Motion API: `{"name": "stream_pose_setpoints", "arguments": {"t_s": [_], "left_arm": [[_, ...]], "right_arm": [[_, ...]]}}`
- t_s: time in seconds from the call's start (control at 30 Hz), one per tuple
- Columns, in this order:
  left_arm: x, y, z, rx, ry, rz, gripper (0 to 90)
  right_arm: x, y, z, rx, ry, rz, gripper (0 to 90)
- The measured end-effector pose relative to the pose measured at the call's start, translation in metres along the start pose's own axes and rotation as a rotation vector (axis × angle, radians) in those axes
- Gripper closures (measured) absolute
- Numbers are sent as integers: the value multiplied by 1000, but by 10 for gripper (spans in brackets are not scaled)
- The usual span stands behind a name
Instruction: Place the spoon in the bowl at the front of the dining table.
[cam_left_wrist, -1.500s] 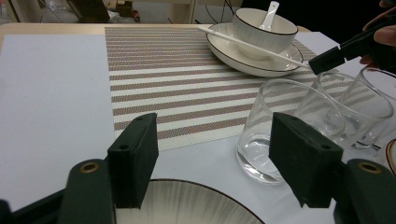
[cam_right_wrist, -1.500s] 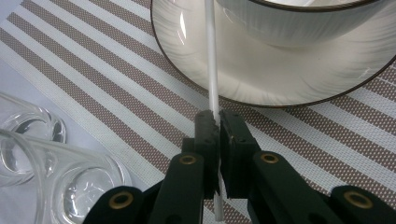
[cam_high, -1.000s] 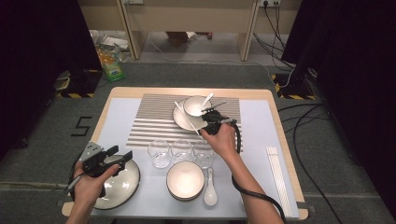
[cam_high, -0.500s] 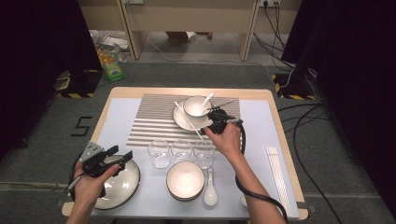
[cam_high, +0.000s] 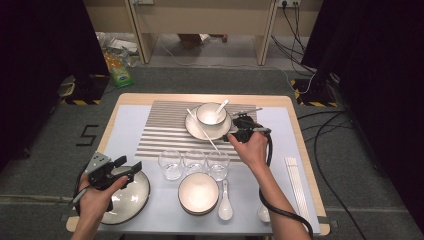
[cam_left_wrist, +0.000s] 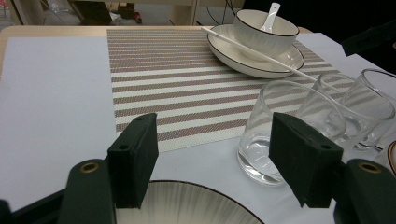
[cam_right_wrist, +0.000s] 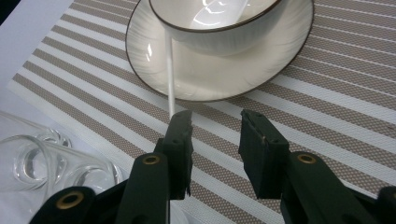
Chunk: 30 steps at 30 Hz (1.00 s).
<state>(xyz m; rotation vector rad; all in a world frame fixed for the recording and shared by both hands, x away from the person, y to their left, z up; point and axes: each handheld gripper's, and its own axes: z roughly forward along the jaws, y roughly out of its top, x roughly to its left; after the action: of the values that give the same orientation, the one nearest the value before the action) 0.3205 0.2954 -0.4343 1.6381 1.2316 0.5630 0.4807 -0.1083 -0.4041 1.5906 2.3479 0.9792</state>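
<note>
Looking at the right claw (cam_right_wrist: 214, 122), its jaws have just been opening and nothing sits between them now; the white chopstick (cam_right_wrist: 170, 74) lies across the rim of the plate (cam_right_wrist: 243, 74) with its near tip right at the claw's left jaw. The bowl (cam_high: 211, 113) with a spoon in it sits on that plate, on the striped mat (cam_high: 160, 127).

What I'd worry about: that stick is only propped on the plate rim, so a nudge from the jaw as the hand backs off could roll it off onto the mat or swing it into the 3 glasses (cam_high: 194, 162) just behind. The trailing cable could also catch the loose spoon (cam_high: 225, 206) near the table edge.

The left claw (cam_left_wrist: 212, 154) hangs open with nothing in it, over the dark-rimmed plate (cam_left_wrist: 187, 205). Its view shows how near the closest glass is to that claw's right jaw, which the high view flattens. The right gripper view gives the stick-to-jaw closeness, where the high view has the hand in the way.
</note>
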Motion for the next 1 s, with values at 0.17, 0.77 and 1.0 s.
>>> {"name": "stream_pose_setpoints", "arguments": {"t_s": [0.17, 0.77, 1.0], "left_arm": [[0, 0, 1, -3, 2, -1, 323], [-2, -1, 2, 5, 0, -1, 323], [-1, -2, 3, 7, -1, -1, 323]], "right_arm": [[-10, -3, -9, -5, -15, 22, 633], [-41, -20, -31, -12, -55, 95, 629], [-51, -28, -39, -12, -80, 116, 626]]}}
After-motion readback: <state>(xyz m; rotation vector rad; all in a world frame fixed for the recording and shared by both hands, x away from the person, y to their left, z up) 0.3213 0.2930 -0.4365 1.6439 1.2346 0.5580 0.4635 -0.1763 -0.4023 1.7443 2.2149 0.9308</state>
